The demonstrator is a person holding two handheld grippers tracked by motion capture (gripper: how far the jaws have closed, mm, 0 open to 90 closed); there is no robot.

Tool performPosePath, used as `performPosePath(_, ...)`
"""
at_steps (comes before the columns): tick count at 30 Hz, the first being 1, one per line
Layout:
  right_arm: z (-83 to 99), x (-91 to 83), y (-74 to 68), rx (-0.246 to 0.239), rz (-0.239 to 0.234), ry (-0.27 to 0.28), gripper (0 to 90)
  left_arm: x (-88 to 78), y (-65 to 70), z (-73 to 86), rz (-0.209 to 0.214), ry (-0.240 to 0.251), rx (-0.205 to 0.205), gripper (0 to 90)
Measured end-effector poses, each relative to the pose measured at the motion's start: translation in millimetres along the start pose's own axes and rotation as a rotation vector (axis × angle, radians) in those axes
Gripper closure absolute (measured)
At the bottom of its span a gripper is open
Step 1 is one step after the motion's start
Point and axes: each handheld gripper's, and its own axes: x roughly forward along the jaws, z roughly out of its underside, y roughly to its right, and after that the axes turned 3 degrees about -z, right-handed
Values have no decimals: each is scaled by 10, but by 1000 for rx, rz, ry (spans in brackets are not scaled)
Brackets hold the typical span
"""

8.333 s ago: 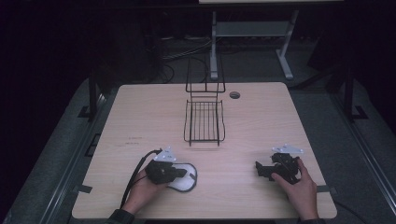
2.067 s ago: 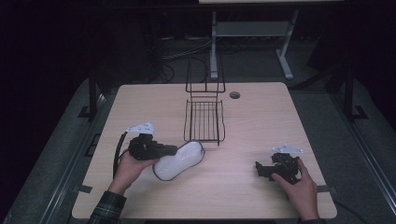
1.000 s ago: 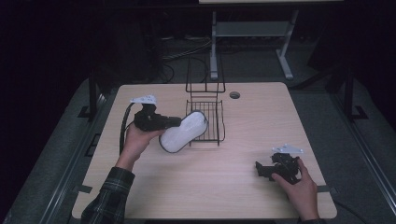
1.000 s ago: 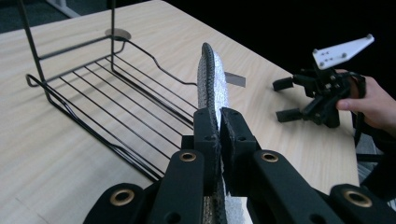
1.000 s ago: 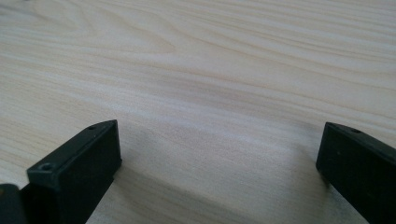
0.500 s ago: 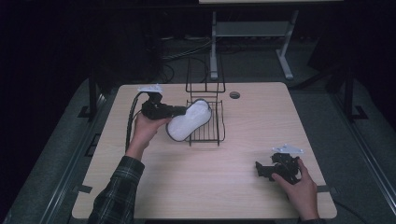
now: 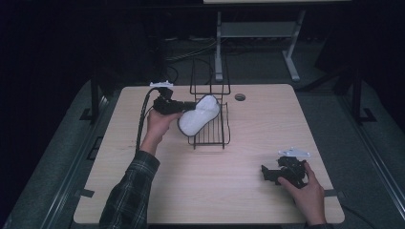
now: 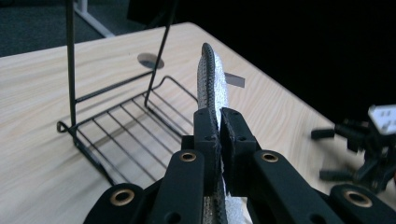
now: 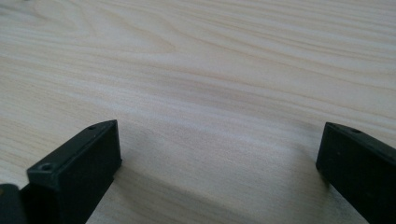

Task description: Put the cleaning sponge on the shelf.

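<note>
Held thing: a white insole (image 7: 199, 115), pinched on edge between the nearly closed jaws of the left gripper (image 8: 218, 140).
Position: it hung over the wire rack (image 7: 210, 131), long axis running away from the jaws.
Right gripper (image 7: 282, 172): resting on the table (image 7: 239, 191) well away, jaws spread and empty.

You have two grippers, the left gripper (image 7: 184, 106) and the right gripper (image 7: 270, 174), one white insole (image 7: 199, 114) pinched in your left one, one black wire rack (image 7: 210, 129) just under it, and one table (image 7: 200, 191) with one round hole (image 7: 240, 97).
</note>
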Motion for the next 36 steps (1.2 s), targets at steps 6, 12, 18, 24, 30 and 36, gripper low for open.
performPosePath(6,0,0,0,0,0,0,0,157,-19,-4,1,5,-26,854)
performPosePath(12,0,0,0,0,0,0,0,288,-44,36,-10,-14,-34,853)
performPosePath(18,0,0,0,0,-1,0,0,353,-94,75,-40,-32,-41,849)
performPosePath(24,-1,0,-1,0,-1,-1,0,399,-140,112,-52,-37,-45,841)
performPosePath(30,-1,1,-1,0,-2,0,0,420,-164,128,-81,-44,-38,825)
performPosePath(36,-1,1,-1,0,-2,-1,0,417,-163,134,-137,-71,-17,735)
